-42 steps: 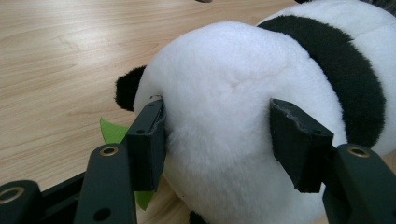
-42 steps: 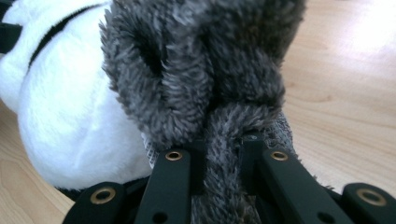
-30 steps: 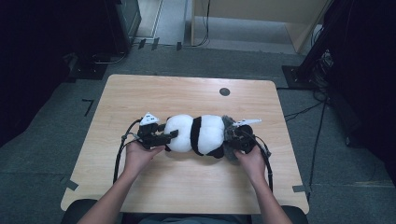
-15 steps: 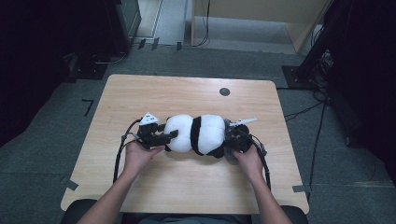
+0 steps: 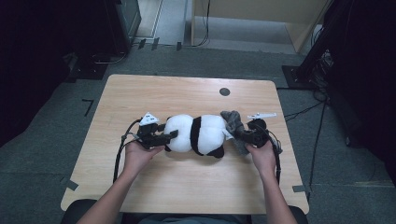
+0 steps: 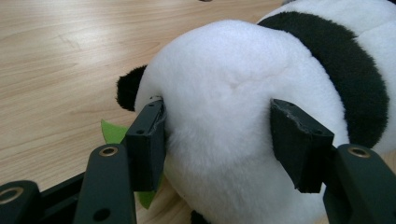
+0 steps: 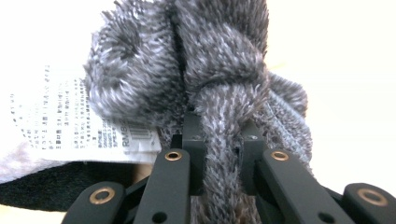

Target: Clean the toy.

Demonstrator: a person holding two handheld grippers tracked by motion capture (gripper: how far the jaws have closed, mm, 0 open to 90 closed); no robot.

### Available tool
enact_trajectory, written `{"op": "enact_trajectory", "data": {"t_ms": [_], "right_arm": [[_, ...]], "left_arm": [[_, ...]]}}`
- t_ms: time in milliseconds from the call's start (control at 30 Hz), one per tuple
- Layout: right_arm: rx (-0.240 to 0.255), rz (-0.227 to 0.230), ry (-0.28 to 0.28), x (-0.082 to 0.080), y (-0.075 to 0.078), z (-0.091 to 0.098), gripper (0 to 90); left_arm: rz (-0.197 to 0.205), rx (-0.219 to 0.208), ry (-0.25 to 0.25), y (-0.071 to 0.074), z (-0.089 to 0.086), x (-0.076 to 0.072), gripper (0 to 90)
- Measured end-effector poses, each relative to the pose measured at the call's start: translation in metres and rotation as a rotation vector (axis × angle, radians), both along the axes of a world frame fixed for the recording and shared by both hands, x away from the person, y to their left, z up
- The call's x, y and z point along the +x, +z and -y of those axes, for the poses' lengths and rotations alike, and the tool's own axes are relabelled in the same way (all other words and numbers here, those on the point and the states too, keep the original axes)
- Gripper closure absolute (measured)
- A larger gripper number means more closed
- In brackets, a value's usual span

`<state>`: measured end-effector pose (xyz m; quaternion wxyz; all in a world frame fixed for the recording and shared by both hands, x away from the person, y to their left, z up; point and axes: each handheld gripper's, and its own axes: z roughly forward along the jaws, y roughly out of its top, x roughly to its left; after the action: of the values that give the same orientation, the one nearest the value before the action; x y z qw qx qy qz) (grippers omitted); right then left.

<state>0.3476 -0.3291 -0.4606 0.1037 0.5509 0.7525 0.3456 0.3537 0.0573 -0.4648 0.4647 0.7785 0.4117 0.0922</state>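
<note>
A black-and-white panda plush lies on its side in the middle of the wooden table. My left gripper is shut on its white left end; in the left gripper view both pads press into the white fur on either side of my left gripper. A green leaf piece pokes out beside the left pad. At the plush's right end my right gripper is shut on a grey fuzzy cloth. Close up, a knotted strand of the grey cloth runs between the jaws of my right gripper, next to a white printed label.
A dark round hole sits in the tabletop behind the plush. Cables trail from both grippers toward the near edge. Dark equipment and cables stand on the floor around the table.
My right gripper has shifted to the right and slightly up, drawing the grey cloth out from the plush. The left gripper and the plush's left end have stayed put.
</note>
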Motion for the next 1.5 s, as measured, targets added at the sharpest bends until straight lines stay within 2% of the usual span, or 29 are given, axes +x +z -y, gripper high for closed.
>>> {"op": "enact_trajectory", "data": {"t_ms": [200,333,467,600,667,767,900,1100,1200,1400,1500], "right_arm": [[0.054,0.067,-0.024,-0.007,0.022,0.012,79.8],[0.075,0.115,0.006,-0.013,0.039,0.005,79.8],[0.086,0.125,0.052,-0.015,0.045,-0.012,79.8],[0.079,0.112,0.097,-0.013,0.042,-0.028,79.8],[0.074,0.107,0.097,-0.012,0.04,-0.032,79.9],[0.089,0.099,0.094,-0.011,0.036,-0.031,80.1],[0.082,0.102,0.093,-0.011,0.03,-0.032,80.3],[0.094,0.094,0.085,-0.01,0.019,-0.031,80.5],[0.102,0.078,0.084,-0.01,0.015,-0.03,80.5],[0.08,0.021,0.076,-0.008,0.002,-0.032,80.6],[0.079,0.009,0.077,-0.006,-0.002,-0.034,80.7]], "left_arm": [[0.001,0.0,0.001,0.0,0.0,0.0,40.0],[0.0,0.0,0.002,0.0,0.0,0.0,40.1],[0.001,0.004,0.001,0.0,0.0,0.0,40.1],[-0.001,0.004,0.001,0.0,0.0,0.0,40.1],[-0.002,0.002,0.002,0.0,0.0,0.0,40.1],[0.001,0.003,0.002,0.0,0.001,0.0,40.1],[0.003,0.0,0.004,0.0,0.001,-0.001,40.1],[-0.011,-0.007,0.007,0.0,0.001,0.0,40.1],[-0.022,-0.017,0.006,-0.001,0.0,0.001,40.1],[-0.029,-0.026,0.01,-0.002,-0.001,0.002,39.5],[-0.036,-0.035,0.011,-0.003,-0.003,0.003,39.1]]}}
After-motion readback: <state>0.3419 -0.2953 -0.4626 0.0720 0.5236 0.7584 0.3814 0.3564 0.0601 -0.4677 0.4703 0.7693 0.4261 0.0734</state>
